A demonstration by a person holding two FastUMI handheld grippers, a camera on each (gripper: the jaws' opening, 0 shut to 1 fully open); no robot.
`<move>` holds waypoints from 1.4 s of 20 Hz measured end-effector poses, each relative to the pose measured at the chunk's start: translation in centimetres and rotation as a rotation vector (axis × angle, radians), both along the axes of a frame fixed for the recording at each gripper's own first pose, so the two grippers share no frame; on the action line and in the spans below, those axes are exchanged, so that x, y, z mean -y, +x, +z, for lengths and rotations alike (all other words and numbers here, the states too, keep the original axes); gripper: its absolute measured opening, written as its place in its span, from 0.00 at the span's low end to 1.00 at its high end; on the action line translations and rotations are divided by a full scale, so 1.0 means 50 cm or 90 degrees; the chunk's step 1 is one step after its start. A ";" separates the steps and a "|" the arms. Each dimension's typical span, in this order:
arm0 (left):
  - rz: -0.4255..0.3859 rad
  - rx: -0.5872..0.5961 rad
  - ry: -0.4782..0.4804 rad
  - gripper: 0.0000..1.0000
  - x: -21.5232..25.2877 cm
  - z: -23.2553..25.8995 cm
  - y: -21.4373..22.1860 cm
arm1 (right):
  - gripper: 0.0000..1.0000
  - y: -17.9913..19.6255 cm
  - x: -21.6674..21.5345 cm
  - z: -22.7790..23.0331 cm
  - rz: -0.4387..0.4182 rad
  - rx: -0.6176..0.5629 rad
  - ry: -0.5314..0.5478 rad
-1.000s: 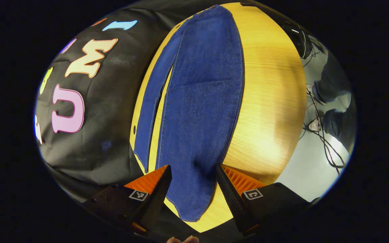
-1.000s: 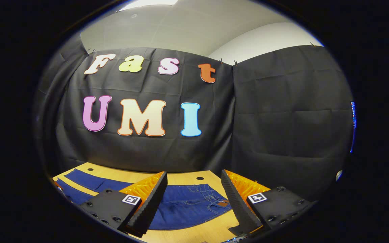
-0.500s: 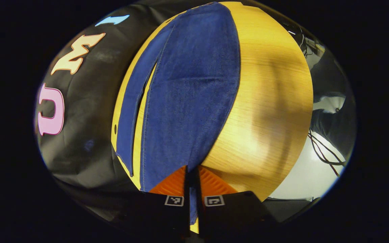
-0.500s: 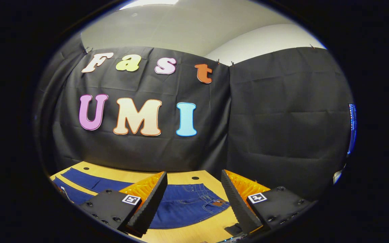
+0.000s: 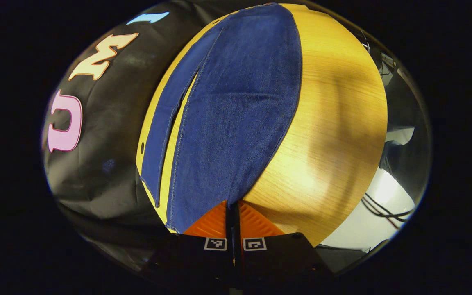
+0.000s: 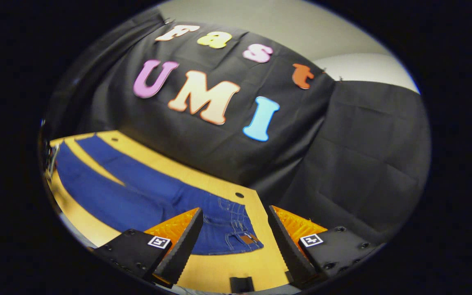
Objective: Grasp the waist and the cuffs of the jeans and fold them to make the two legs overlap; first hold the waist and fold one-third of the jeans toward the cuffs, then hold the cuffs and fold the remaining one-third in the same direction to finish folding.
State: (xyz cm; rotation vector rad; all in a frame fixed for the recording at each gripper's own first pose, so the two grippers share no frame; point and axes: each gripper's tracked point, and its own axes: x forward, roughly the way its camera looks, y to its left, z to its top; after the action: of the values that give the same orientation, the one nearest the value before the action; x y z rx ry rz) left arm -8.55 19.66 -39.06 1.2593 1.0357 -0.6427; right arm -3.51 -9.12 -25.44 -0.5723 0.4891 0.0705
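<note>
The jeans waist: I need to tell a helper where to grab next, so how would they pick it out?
Start at the wooden table before the black cloth wall. The blue jeans lie flat along it, legs spread apart. The waist is the wide end nearest the open right tool, marked by belt loops and a small brown patch.

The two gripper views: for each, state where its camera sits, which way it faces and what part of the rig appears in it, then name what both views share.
Left gripper view: rides the left gripper, looking along the jeans from the cuff end; its fingers are shut on the cuff.
Right gripper view: rides the right gripper, open above the table, facing the waist and the booth wall.
Shared: the jeans, the table.
</note>
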 end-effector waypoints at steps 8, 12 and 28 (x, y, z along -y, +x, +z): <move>0.032 -0.008 0.018 0.00 -0.002 -0.002 0.005 | 0.99 -0.038 0.078 -0.224 0.156 -0.176 -0.184; 0.038 -0.010 0.027 0.00 -0.003 0.000 0.003 | 0.99 -0.047 0.076 -0.298 0.230 -0.244 -0.229; 0.066 -0.001 0.043 0.00 -0.002 -0.005 0.009 | 0.70 0.010 0.107 -0.461 0.340 -0.373 -0.352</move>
State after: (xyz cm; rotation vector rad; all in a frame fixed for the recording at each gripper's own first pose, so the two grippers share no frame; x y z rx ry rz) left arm -8.09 19.74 -39.30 1.2558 1.1237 -0.5327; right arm -3.01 -14.46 -48.49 -1.2293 0.9241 0.6396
